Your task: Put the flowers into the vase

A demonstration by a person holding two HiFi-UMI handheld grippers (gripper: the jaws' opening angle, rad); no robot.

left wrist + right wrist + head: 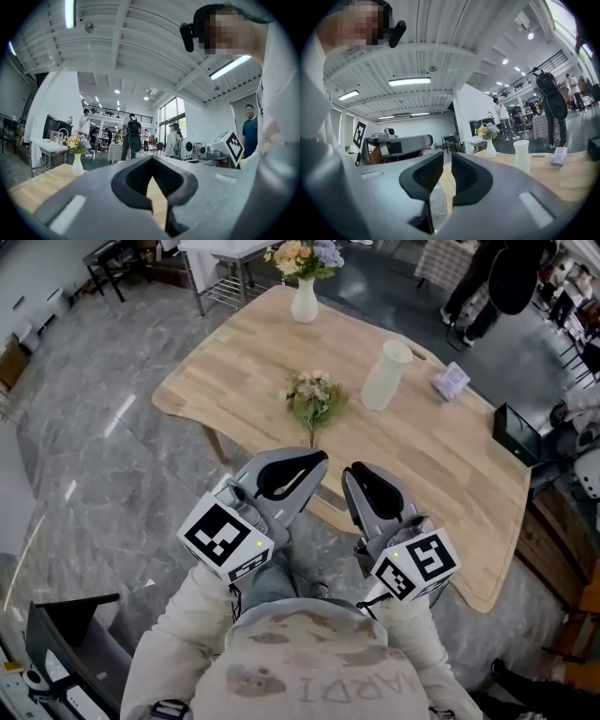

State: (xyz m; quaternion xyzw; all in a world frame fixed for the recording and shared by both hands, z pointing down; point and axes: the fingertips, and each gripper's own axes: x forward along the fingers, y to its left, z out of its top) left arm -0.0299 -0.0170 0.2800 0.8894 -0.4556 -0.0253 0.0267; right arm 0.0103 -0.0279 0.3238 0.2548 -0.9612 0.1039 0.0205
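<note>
Left gripper (314,461) hangs clenched and empty at the person's chest, its tips meeting with nothing between them in the left gripper view (151,159). The right gripper (360,474) rides beside it, jaws a narrow slot apart and likewise holding nothing (446,163). Both hang over the floor just short of the near edge of the wooden worktop (441,474), so the step in hand looks like the reach for the flowers.

The loose flowers (314,395) lie flat on the worktop straight ahead, blooms away from the person and stems pointing back towards the grippers. The empty cream vase (386,374) stands upright just to their right, near but apart from them; the right gripper view shows it too (521,157).

To do this well, either gripper should spread wide before it comes down, then close across the gathered stems below the blooms and not on the petals, which would probably crush. The free gripper could steady the tall vase, which might tip as the stems go in. A second vase (305,296), already filled, stands at the far edge and needs no touching.
</note>
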